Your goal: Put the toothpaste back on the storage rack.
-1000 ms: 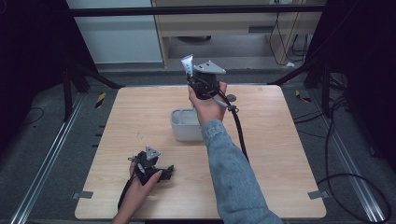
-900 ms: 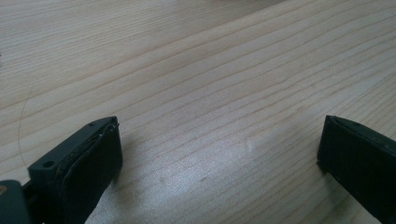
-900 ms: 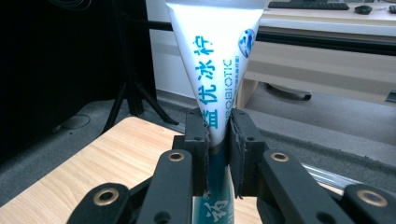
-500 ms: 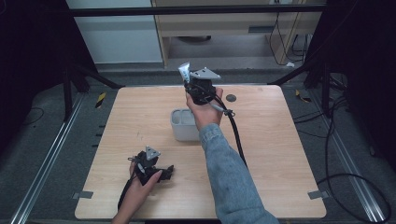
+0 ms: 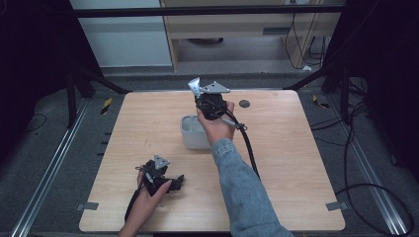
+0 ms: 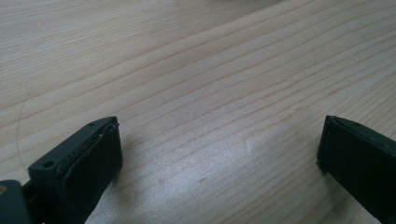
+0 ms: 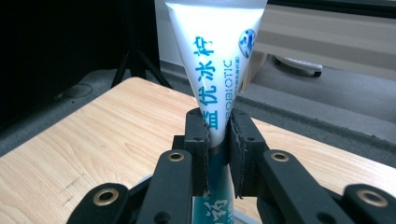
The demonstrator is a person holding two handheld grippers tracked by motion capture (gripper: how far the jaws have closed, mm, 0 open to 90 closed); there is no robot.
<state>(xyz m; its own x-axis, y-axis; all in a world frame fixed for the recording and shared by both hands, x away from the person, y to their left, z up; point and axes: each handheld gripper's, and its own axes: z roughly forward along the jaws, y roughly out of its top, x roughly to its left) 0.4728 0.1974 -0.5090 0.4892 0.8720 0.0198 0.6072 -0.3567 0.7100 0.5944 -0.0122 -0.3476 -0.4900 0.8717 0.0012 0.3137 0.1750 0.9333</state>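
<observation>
A: The right gripper [image 7: 217,154] pinches a white tube [image 7: 219,60] upright at centre frame, above a grey tub [image 5: 193,132]. Soft and light, the tube is likely best held low, near its stiffer end.

B: The high view adds the left gripper [image 5: 159,174], lower left; its own view shows jaws wide over bare table [image 6: 187,70].

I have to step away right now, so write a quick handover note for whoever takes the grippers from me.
Right gripper: shut on the tube, held upright above the far middle of the table, just beyond the grey bin.
Left gripper: open, holding nothing, low over bare wood at the near left.
Done: tube gripped and lifted.
Left: probably set the tube into the bin and let go.
</observation>
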